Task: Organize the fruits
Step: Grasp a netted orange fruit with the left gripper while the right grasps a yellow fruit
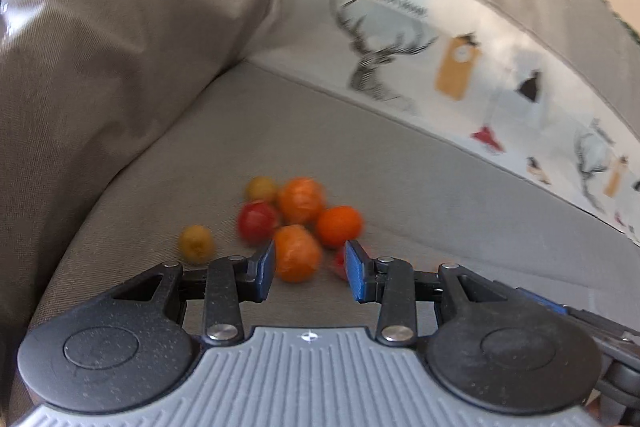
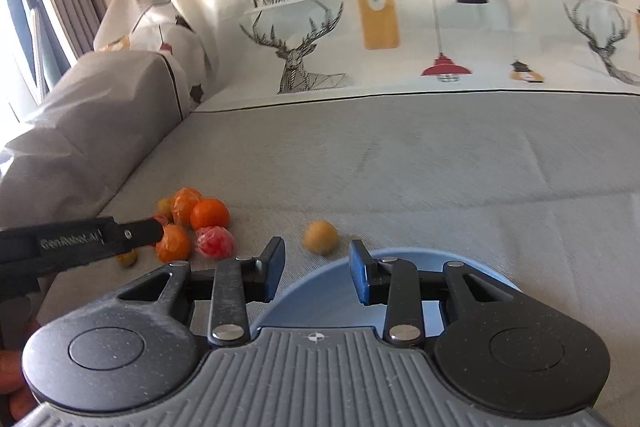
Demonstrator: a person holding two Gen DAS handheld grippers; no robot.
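Both wrist views look down over grey sofa seat [image 2: 400, 155]; share fruit pile [image 1: 298, 215]; left nearer.

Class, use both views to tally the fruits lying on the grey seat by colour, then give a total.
Orange fruits: 3
Red fruits: 2
Yellow fruits: 3
Total: 8

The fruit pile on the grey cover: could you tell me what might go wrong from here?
1. The fruits in the pile touch each other, so the left gripper, open by a wrapped orange, may scatter neighbours.
2. The lone yellow fruit could roll when nudged.
3. The blue plate lies under the right gripper, away from the pile.
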